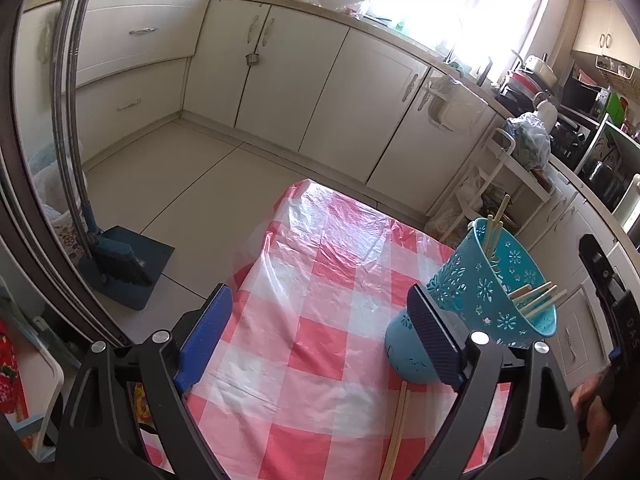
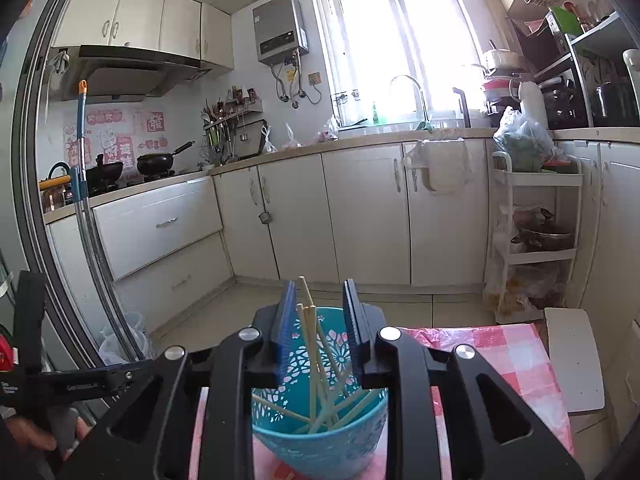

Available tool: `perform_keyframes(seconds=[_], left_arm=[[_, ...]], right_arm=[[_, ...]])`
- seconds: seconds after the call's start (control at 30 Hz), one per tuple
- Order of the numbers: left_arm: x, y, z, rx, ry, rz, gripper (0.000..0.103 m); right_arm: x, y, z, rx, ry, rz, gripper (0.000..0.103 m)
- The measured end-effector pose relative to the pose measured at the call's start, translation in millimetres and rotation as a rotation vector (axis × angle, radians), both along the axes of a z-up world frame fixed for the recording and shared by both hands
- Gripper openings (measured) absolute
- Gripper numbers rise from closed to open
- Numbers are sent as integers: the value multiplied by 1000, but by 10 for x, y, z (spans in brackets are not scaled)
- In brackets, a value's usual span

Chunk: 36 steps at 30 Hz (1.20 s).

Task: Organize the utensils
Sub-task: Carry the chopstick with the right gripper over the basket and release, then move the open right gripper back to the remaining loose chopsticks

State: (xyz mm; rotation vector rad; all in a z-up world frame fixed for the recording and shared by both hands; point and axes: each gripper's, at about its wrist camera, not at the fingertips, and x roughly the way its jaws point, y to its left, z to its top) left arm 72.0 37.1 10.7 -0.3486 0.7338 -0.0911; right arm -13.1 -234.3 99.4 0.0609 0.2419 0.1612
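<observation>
From my left tool [image 1: 320, 340], the two blue pads stand wide apart with nothing between them, above the surface [image 1: 320, 320] with its red and white checked cloth under clear plastic. The teal holder [image 1: 480, 292] stands at the right side of the cloth, just behind my right-hand pad, and it looks tilted in this view. Several pale chopsticks [image 1: 536, 298] lean inside it and poke past its rim. One more pair of chopsticks [image 1: 396, 432] lies flat on the cloth, just in front of the holder's base. A broom and dustpan [image 1: 120, 260] stand on the floor to the left.

From my right tool [image 2: 320, 332], the pads are parted a little, right above the holder's [image 2: 320, 440] open mouth. Chopsticks [image 2: 310, 344] rise between the pads, but I cannot tell whether the pads press on them. The others lie crossed inside the holder.
</observation>
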Motion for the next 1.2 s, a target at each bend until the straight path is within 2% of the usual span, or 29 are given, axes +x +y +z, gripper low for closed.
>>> perform_keyframes(seconds=[0.1,0.2,0.23,0.33,0.47,0.5,0.53,0.57,0.6,0.63,0.73,1.0,1.2], left_arm=[[-26,-10,24,17,-11,-3,86],[-62,-28,48,32,-24,-8,87],[-71,-34,54,37,-27,-10,87],[-103,-66,73,59,-40,-19,89],[-136,-112,71,93,-43,-31,91],[-139,-124,67,97,-41,-34,91],[-150,-126,61,101,-39,-38,91],[-156,-128,53,105,-38,-40,91],[-157,-131,47,109,-36,-43,91],[-161,-133,40,115,-34,-45,91],[-159,-126,6,125,-21,-56,91],[-132,-115,-36,116,8,-77,91],[-112,-189,-71,130,28,-104,92]], right_arm=[[-309,24,49,-10,-33,1,49],[-605,82,-13,-33,-29,3,57],[-681,105,-65,-41,-12,-1,64],[-818,191,-301,-66,82,-23,76],[-765,298,-810,-83,308,-20,76],[-724,308,-920,-64,358,-3,72],[-675,312,-1017,-45,403,14,58],[-607,320,-1109,-26,456,26,49],[-553,325,-1184,-11,496,31,36],[-497,334,-1249,-1,527,29,29],[-377,384,-1349,13,565,19,28],[-158,567,-1569,-29,629,-5,26],[-186,497,-1563,-35,643,15,24]])
